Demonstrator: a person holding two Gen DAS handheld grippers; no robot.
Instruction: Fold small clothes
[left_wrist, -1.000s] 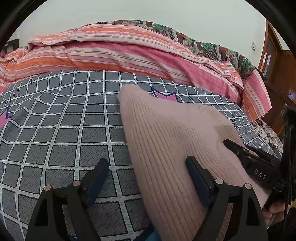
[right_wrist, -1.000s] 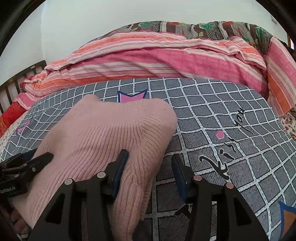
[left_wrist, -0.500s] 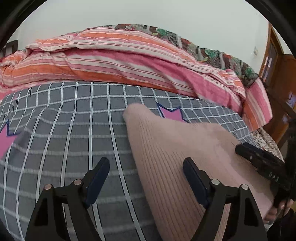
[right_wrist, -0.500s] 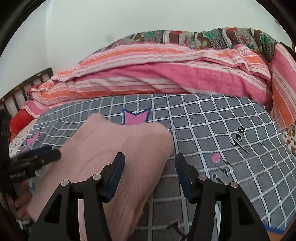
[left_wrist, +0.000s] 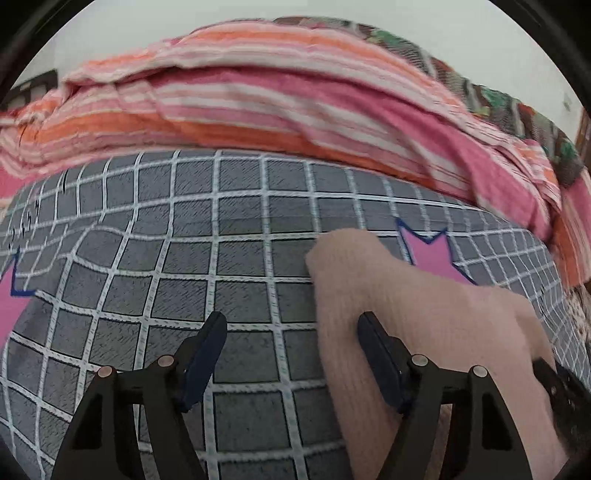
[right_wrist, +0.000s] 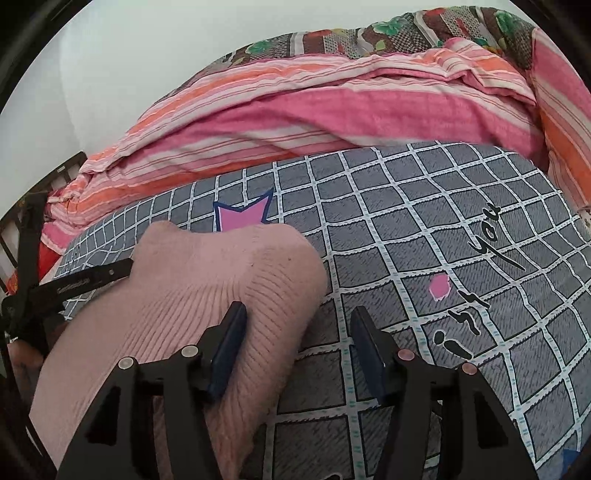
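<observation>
A folded pale pink ribbed knit garment (left_wrist: 424, 317) lies on the grey checked bedsheet (left_wrist: 229, 258). It also shows in the right wrist view (right_wrist: 192, 295). My left gripper (left_wrist: 291, 332) is open, straddling the garment's left edge, with one finger on the sheet and one over the knit. My right gripper (right_wrist: 299, 328) is open, straddling the garment's right edge, its left finger (right_wrist: 231, 343) over the knit. Neither holds anything. The other gripper's tip shows at each view's side.
A rolled pink and orange striped quilt (left_wrist: 295, 110) lies along the far side of the bed, with a patterned blanket (right_wrist: 369, 33) behind it. A pink star print (right_wrist: 240, 216) sits beyond the garment. A wooden bed frame (right_wrist: 22, 229) is at the left.
Both grippers have drawn back and swung outward, so the garment looks smaller and sits more to the side of each view. The jaws stay open. The garment has not moved.
</observation>
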